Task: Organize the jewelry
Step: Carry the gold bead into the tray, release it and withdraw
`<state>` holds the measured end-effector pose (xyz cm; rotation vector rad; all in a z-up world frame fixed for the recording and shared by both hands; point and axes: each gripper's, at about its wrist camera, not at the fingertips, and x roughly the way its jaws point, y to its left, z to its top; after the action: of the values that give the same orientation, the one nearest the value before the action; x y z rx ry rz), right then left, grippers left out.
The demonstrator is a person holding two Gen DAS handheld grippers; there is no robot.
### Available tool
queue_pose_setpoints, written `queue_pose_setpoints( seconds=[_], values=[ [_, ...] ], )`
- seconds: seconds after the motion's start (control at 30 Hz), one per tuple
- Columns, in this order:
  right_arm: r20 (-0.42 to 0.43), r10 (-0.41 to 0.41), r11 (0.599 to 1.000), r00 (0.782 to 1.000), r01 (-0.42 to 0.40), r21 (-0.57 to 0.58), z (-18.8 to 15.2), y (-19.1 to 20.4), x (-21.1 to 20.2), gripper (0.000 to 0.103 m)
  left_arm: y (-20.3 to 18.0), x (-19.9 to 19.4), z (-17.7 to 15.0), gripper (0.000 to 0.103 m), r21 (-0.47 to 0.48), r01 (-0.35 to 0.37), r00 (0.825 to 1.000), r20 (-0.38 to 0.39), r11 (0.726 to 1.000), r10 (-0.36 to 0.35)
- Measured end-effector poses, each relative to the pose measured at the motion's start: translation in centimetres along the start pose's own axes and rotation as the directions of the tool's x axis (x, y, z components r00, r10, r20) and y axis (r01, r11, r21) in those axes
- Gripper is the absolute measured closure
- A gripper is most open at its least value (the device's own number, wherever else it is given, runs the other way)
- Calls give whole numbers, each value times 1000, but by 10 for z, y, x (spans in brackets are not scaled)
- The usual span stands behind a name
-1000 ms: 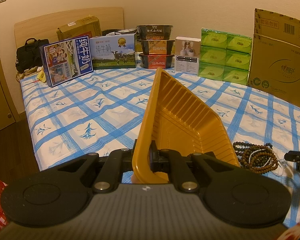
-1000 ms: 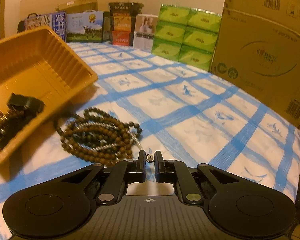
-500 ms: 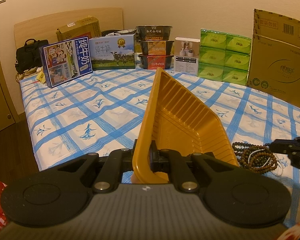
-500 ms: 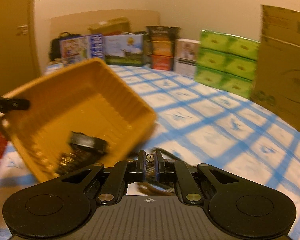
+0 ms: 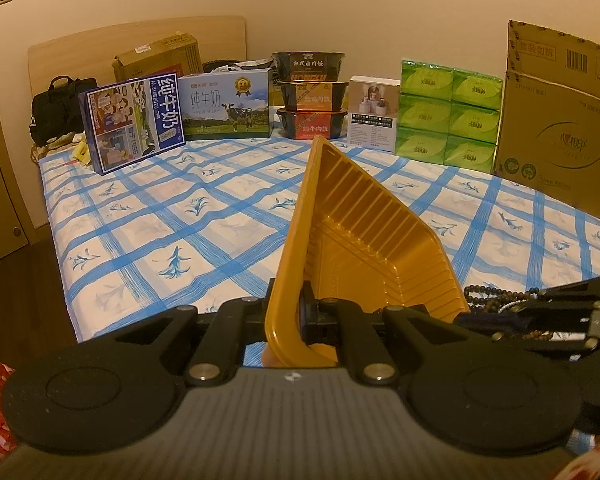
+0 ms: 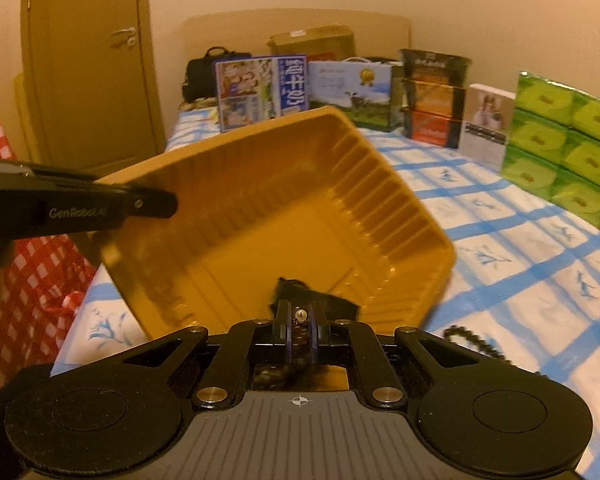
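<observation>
The left gripper (image 5: pixel 296 316) is clamped on the near rim of the yellow plastic tray (image 5: pixel 364 248), which is held tilted above the blue-checked bedsheet (image 5: pixel 172 216). In the right wrist view the tray fills the centre of the frame – a dark item (image 6: pixel 320 300) lies at its lower wall. The right gripper (image 6: pixel 300 322) is pinched on a small metal bead (image 6: pixel 300 314). Wooden bead strands (image 5: pixel 496 296) lie on the sheet at lower right, just beside the tray.

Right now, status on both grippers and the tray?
Left gripper clamped on yellow tray rim, tray tilted. Right gripper shut on bead necklace. More beads on bedsheet.
</observation>
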<state>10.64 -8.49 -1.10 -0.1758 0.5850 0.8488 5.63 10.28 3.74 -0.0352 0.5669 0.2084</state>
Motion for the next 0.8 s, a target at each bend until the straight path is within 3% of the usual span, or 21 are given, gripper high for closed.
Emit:
queue_pose_setpoints(
  seconds=[0.2,0.33,0.57,0.8],
  values=[
    [-15,20,1000,1000,-20,-8,-3,4,9,93,0,0,0,96,0,0,1000,0,1000,0],
    [-1,8,999,1000,-8,34,-5,-6,2,76,0,0,0,96,0,0,1000,0,1000,0],
    [-10,-132,983,991,133,128,-31,-40,-33,73,-1,0,0,96,0,0,1000,1,1000,0],
    [-83,-305,918,949,316,240,-73,-86,-67,72,-1,0,0,96,3,-1,1000,1,1000,1]
  ],
)
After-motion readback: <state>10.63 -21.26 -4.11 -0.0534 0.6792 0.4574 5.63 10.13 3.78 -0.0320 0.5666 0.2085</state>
